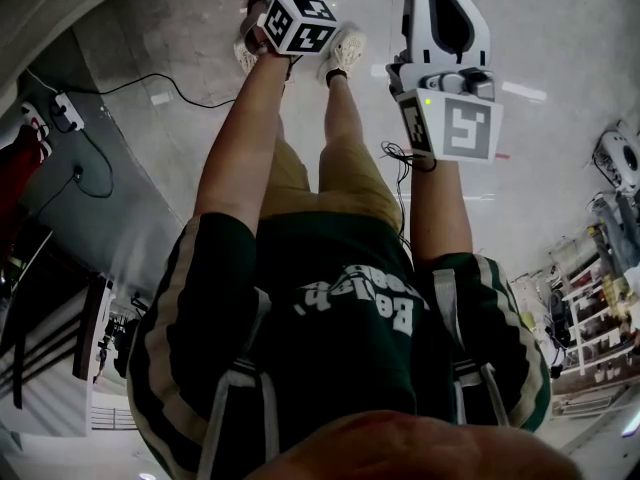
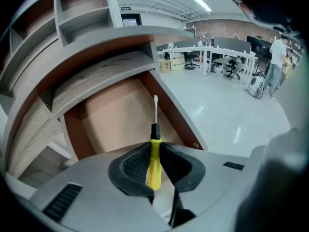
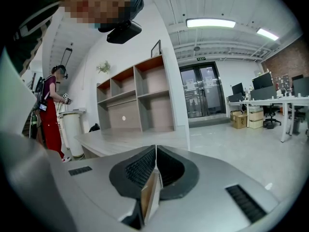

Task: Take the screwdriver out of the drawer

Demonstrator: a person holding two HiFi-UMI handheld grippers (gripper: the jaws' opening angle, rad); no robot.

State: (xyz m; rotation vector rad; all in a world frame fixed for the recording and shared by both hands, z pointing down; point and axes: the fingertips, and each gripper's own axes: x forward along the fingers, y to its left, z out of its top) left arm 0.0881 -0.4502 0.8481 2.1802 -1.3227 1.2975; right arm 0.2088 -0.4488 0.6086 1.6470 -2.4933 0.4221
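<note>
A screwdriver (image 2: 154,159) with a yellow handle, black collar and thin metal shaft stands between the pads of my left gripper (image 2: 154,166), which is shut on the handle. The shaft points forward over the open drawer (image 2: 116,117), whose brown inside lies below it with nothing else visible in it. The screwdriver hangs above the drawer floor, apart from it. My right gripper (image 3: 155,164) is shut with nothing between its pads, held level and away from the drawer. In the head view the left marker cube (image 1: 298,23) and the right gripper's body (image 1: 447,63) sit ahead of my chest.
Grey wood-grain shelves (image 2: 96,74) overhang the drawer. Office desks and chairs (image 2: 217,62) and a standing person (image 2: 276,64) are far right. A shelf unit (image 3: 140,98), a table top (image 3: 123,139), a white bin (image 3: 72,129) and a person in red (image 3: 50,110) face my right gripper.
</note>
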